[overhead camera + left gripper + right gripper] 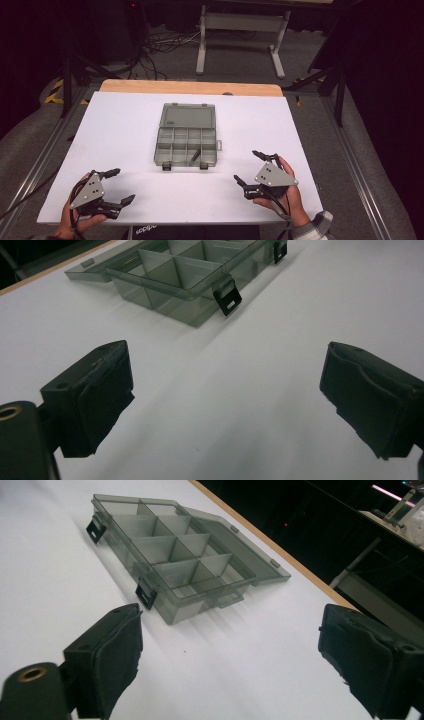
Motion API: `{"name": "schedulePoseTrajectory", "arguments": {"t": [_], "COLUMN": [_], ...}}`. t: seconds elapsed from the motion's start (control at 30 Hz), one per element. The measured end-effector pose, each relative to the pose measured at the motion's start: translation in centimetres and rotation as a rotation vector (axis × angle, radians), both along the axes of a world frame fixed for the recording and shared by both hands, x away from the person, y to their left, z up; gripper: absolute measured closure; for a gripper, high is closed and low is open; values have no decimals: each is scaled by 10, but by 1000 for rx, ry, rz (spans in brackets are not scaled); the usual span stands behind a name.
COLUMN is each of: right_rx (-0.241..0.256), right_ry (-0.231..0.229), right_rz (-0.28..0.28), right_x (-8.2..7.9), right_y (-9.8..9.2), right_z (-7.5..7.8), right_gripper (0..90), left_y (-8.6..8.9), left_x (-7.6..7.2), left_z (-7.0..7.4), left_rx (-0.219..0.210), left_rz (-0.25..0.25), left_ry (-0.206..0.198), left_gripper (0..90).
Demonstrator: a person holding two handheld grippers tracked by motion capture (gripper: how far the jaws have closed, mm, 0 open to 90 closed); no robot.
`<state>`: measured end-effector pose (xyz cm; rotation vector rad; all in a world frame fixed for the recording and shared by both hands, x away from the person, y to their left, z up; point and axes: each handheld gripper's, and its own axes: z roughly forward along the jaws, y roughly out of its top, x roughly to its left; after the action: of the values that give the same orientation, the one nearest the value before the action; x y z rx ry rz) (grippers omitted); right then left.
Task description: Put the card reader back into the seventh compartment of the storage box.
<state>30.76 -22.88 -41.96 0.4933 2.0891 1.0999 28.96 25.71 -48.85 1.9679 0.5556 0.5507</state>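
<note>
A grey see-through organizer box (186, 146) lies open in the middle of the white table (120, 125). Its lid (189, 116) is folded flat on the far side, and two black latches face me. A thin dark diagonal shape sits in a front compartment, too small to identify. My left gripper (122, 185) is open near the front left corner, with nothing between its jaws. My right gripper (246, 165) is open at the front right, also holding nothing. The left gripper view has the box (190, 280) ahead of the gripper (227, 372). The box (175, 555) lies up and left of the gripper (230, 635) in the right gripper view.
A strip of bare wood (190, 87) marks the table's far edge. Beyond it, on the grey floor, are tangled cables (155, 47) and a white metal table frame (240, 35). Metal rails run along both sides of the table.
</note>
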Motion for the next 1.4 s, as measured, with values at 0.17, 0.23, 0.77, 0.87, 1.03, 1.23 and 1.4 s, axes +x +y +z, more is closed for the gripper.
{"name": "schedulePoseTrajectory", "arguments": {"t": [0.17, 0.23, 0.77, 0.87, 1.03, 1.23, 1.4], "right_rx": [6, -2, -1, 22, 36, 78, 75], "right_ry": [9, 8, 15, 20, 32, 77, 86], "right_rz": [-15, -30, -60, -65, -84, -118, -119], "right_x": [-1, -2, -8, -9, -11, -14, -14], "right_y": [-7, -8, -30, -35, -45, -57, -60], "right_z": [-6, -10, -33, -36, -42, -47, -49], "right_gripper": [110, 109, 92, 92, 92, 95, 96], "left_y": [-1, -1, -2, -3, -3, -2, -2], "left_x": [0, 0, 2, 3, 4, 6, 7], "left_z": [0, 0, -1, -1, 0, 2, 2], "left_rx": [5, 6, 3, 4, -4, -15, -16], "left_rz": [-3, -4, -5, -7, -3, -4, -2], "left_ry": [2, 3, 5, 5, 1, -9, -7], "left_gripper": [75, 74, 71, 71, 70, 65, 62]}}
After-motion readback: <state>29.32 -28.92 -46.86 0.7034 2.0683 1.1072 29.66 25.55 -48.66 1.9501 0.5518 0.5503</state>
